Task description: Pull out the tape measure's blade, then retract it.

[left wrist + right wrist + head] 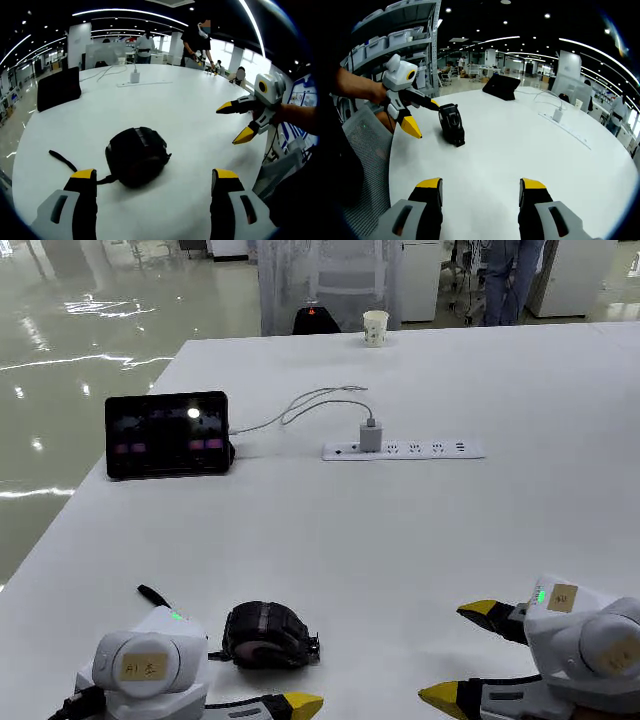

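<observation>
White table [300, 540] with tape measure [268, 634], power strip [404, 450]; glossy floor [80, 330], probably office

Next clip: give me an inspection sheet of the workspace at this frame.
Surface: white table, no spills seen.
Job's things: black tape measure lies by the left gripper, no blade seen drawn out.
Clutter: tablet, paper cup, power strip with charger.
Grippers: left open; right gripper open; neither closed on the tape measure.
Cables: white cable loops from charger to tablet.
Surroundings: glossy floor, shelves, people standing beyond.
</observation>
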